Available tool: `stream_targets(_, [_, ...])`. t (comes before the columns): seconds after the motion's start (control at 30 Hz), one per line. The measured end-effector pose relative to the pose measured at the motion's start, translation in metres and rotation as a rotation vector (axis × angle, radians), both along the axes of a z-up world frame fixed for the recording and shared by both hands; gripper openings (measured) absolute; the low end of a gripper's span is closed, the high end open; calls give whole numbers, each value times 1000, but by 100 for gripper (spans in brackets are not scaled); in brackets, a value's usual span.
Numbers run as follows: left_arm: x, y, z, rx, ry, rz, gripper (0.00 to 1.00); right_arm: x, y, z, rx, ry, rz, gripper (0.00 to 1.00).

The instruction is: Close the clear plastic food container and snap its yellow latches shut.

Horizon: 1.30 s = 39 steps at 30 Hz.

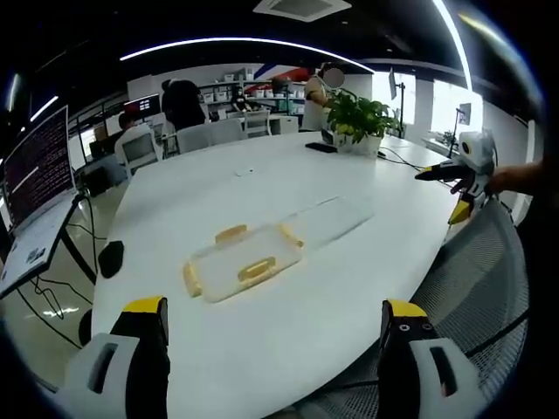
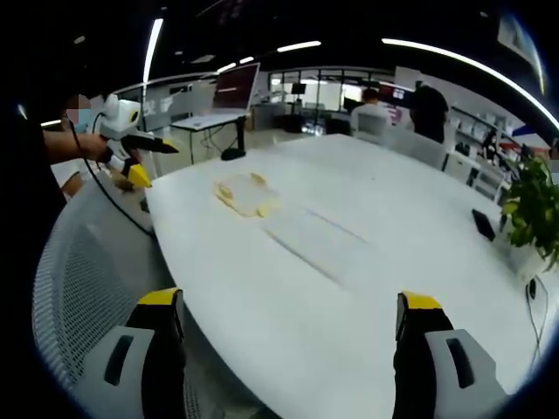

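Your clear container lid (image 1: 245,263) with its yellow latches (image 1: 256,271) lies flat on the white table (image 1: 262,188), at about 12 o'clock from the left gripper (image 1: 275,336); the clear base (image 1: 327,216) sits just beside it at 2 o'clock. Both look light, thin and slippery (likely to slide when nudged), so take the lid by a rim edge. Left gripper (image 2: 140,148) and right gripper (image 2: 288,336) both stand wide, empty.
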<state>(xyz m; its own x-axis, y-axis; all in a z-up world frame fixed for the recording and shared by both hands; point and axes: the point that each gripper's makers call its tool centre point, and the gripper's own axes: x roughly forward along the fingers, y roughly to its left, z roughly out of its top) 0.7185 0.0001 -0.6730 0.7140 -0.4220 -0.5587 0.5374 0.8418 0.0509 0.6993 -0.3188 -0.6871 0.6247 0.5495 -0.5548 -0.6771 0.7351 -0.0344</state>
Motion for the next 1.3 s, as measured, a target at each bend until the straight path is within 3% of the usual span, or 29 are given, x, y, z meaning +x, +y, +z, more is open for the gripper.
stream_targets(0.67, [8, 4, 2, 27, 0, -50, 99, 5, 4, 3, -28, 16, 57, 98])
stream_targets(1.3, [22, 16, -1, 65, 11, -107, 99, 25, 20, 11, -63, 18, 165, 95])
